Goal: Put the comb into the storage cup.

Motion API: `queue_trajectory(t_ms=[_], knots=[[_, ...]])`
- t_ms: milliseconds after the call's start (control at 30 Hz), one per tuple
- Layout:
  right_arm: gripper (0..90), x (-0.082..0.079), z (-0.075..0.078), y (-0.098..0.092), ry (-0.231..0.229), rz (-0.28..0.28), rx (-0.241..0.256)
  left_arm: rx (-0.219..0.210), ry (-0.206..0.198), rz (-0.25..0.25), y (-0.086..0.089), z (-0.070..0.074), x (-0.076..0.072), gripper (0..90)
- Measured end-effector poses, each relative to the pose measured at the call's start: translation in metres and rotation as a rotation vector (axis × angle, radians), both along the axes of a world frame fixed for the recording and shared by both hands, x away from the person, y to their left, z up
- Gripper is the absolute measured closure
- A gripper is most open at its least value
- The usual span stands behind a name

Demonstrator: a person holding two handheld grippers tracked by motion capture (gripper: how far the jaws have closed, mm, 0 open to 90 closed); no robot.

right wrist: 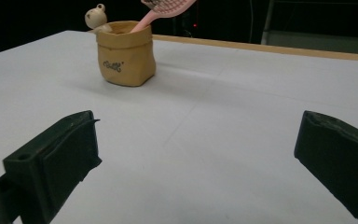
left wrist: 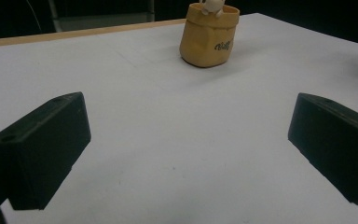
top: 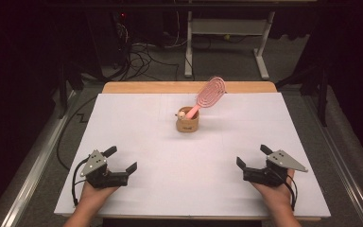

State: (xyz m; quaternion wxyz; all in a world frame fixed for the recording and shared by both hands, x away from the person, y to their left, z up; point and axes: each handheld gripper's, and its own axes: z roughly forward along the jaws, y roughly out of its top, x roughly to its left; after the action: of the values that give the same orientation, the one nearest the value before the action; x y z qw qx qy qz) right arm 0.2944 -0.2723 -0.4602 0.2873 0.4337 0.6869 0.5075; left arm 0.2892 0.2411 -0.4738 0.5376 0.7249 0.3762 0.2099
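Nearest the camera, the person's forearms come in low, each hand holding a gripper near the front edge of the white table (top: 146, 156). The left gripper (top: 121, 160) has its jaws spread wide with nothing between them; the right gripper (top: 251, 157) is likewise wide apart and empty. Both rest well short of the tan cup (top: 187, 122), one on either side of it, their jaws pointing toward it.

The cup stands upright past the table's middle, toward the far edge. A pink brush (top: 207, 96) stands in it, handle down, its oval head leaning up and away to the cup's right. A small pale figure (right wrist: 96, 17) perches on the cup's rim.

This looks like the starting pose, before any reach. The next move likely calls for one gripper to advance to the brush handle just above the rim and close on it, perhaps with the other steadying the cup.
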Motion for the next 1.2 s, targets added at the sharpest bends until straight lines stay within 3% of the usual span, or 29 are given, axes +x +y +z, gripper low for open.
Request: queue_trajectory(t_ms=[267,433,633,1200], knots=[[0.2,-0.032,0.001,-0.028,-0.043,-0.042,0.024,-0.020,0.011,0.008,0.004,0.000,-0.001,0.0],[0.2,-0.029,0.003,-0.023,-0.060,-0.030,0.019,-0.023,0.015,0.001,0.003,0.000,-0.001,0.0],[0.2,-0.025,-0.001,-0.017,-0.040,-0.022,0.016,-0.018,0.009,0.001,0.003,-0.001,-0.002,0.0],[0.1,-0.024,-0.001,-0.018,-0.044,-0.024,0.000,-0.022,0.006,0.012,0.004,0.000,-0.003,0.0]])
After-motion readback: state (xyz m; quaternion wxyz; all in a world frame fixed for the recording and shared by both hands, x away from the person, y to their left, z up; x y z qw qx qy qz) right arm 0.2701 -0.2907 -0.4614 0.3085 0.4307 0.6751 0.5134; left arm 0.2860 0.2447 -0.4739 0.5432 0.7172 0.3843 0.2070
